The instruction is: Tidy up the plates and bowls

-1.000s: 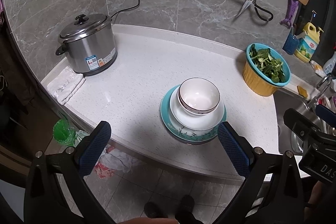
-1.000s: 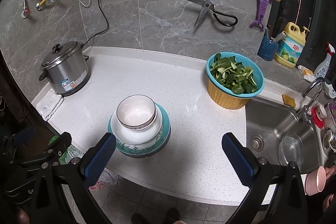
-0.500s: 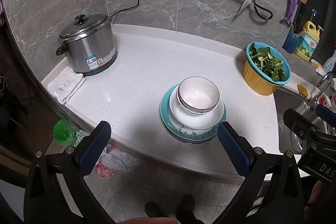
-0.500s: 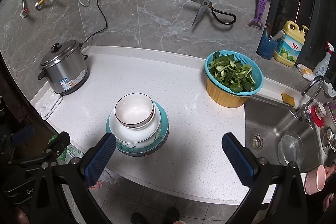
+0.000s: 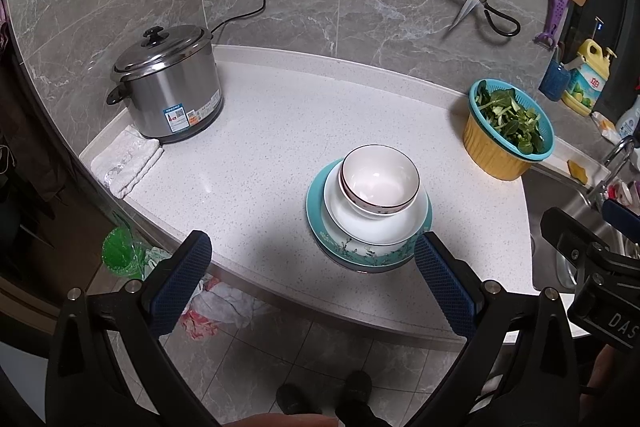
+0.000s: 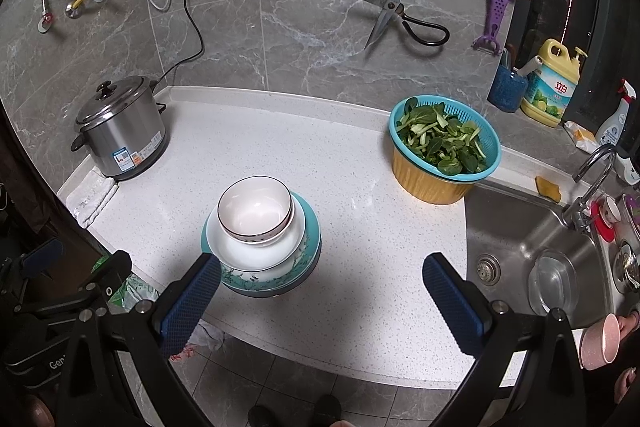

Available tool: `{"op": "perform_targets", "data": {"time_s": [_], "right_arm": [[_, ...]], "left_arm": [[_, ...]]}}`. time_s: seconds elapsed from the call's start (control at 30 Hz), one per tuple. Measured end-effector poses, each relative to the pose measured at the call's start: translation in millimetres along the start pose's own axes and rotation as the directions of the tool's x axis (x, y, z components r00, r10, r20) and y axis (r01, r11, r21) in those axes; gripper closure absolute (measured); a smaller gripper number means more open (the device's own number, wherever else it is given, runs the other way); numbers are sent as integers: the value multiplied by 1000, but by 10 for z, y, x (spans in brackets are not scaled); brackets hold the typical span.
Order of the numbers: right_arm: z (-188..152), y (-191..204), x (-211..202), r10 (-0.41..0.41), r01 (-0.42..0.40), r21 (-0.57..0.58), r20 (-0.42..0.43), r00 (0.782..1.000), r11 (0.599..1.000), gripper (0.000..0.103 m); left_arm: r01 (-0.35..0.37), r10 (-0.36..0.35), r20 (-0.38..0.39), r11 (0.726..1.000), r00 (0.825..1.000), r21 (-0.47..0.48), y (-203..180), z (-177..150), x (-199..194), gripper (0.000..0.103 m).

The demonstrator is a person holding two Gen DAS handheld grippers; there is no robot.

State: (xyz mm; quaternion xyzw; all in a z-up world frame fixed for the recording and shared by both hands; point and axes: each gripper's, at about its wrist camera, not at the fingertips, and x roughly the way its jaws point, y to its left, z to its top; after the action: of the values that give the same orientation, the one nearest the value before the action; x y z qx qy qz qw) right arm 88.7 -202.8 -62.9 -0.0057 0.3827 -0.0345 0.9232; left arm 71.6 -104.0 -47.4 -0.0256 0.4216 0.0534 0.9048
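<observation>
A stack stands near the front edge of the white counter: a small white bowl with a dark rim (image 5: 379, 185) (image 6: 254, 210) sits in a wider white bowl (image 5: 376, 227) (image 6: 256, 251), which rests on a teal floral plate (image 5: 360, 259) (image 6: 308, 259). My left gripper (image 5: 312, 279) is open and empty, held above the counter's front edge just short of the stack. My right gripper (image 6: 320, 291) is open and empty, to the right of the stack and nearer than it.
A steel rice cooker (image 5: 168, 87) (image 6: 120, 135) and a folded cloth (image 5: 128, 163) are at the left. A teal colander of greens in a yellow basin (image 5: 506, 131) (image 6: 444, 151) stands at the right, beside the sink (image 6: 532, 255). Scissors (image 6: 396, 11) hang on the wall.
Both grippers have drawn back slightly from the counter; the stack looks a little lower and nearer the fingers. The dishes have not moved.
</observation>
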Motion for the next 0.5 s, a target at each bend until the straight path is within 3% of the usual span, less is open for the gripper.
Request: {"op": "perform_targets", "data": {"time_s": [0.5], "right_arm": [[0, 5, 2, 0, 0, -2, -3, 1000, 1000, 0]], "left_arm": [[-3, 3, -2, 1000, 1000, 4, 20, -13, 22, 0]]}}
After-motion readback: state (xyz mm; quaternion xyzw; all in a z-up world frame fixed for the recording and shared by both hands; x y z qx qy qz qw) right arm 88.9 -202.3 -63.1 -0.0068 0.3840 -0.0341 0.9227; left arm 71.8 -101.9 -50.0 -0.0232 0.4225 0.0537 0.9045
